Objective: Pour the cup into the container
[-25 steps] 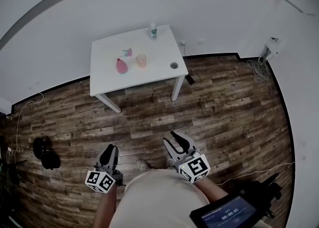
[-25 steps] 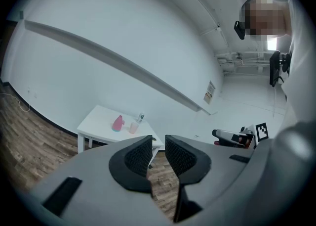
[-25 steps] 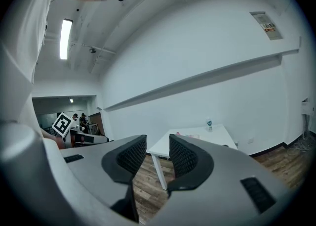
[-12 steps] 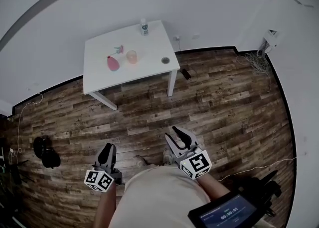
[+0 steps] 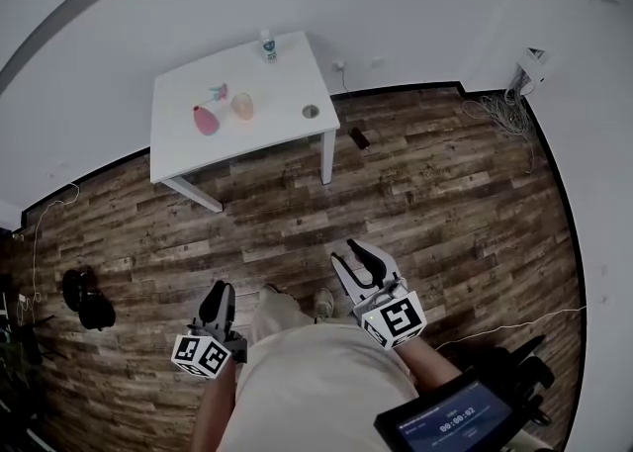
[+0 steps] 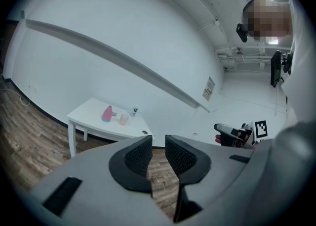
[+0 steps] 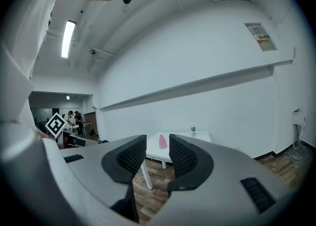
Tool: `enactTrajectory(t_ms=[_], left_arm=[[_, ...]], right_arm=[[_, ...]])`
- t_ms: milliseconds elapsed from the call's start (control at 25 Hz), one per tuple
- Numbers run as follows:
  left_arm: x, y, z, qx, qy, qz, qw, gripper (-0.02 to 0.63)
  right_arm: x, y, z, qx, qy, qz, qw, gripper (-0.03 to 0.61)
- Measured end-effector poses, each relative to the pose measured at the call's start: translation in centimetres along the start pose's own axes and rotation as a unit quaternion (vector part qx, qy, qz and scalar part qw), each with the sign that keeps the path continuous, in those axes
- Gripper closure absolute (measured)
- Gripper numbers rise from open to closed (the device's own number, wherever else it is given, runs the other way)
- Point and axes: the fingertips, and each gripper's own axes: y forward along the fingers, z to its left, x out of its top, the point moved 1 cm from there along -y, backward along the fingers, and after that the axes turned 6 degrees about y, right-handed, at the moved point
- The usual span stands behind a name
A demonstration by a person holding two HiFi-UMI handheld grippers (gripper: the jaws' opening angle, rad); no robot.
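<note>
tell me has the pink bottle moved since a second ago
No. The pink bottle stands just left of the cup on the table, as before; only the head view has shifted.

A white table [image 5: 282,109] stands on wood floor [image 5: 445,203] by white walls [image 5: 396,15].
</note>
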Motion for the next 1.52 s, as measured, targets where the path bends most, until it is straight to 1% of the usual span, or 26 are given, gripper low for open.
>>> enactTrajectory(t_ms=[240, 440, 560, 840, 1120, 1280, 1520], left_arm=[[0.3, 0.8, -0.3, 0.0, 0.004, 0.008, 1.0, 0.522], [0.8, 2.3, 1.3, -0.003, 0.006, 0.008, 0.9999, 0.522], [1.9, 3.9, 2.3, -0.011, 0.01, 0.006, 0.9999, 0.522], [5.4, 8.3, 5.6, -0.02, 0.014, 0.006, 0.9997, 0.522], [9.1, 12.6, 10.8, -0.035, 0.023, 0.013, 0.9991, 0.522], [10.6, 14.9, 14.1, -0.045, 0.024, 0.015, 0.9986, 0.522], [12.3, 18.0, 17.9, -0.057, 0.025, 0.026, 0.9977, 0.522]], right_arm=[[-0.4, -0.4, -1.8, -0.016, 0.001, 0.003, 1.0, 0.451], [-0.7, 0.9, -2.4, -0.024, -0.002, 0.009, 1.0, 0.451], [-0.3, 2.4, -2.9, -0.028, -0.002, 0.01, 1.0, 0.451], [0.9, 7.5, -3.8, -0.029, -0.015, 0.014, 0.999, 0.451], [2.0, 15.0, -4.6, -0.036, -0.013, 0.018, 0.999, 0.451], [2.7, 19.1, -4.8, -0.04, -0.018, 0.018, 0.999, 0.451], [2.9, 24.3, -5.2, -0.048, -0.018, 0.028, 0.998, 0.451]])
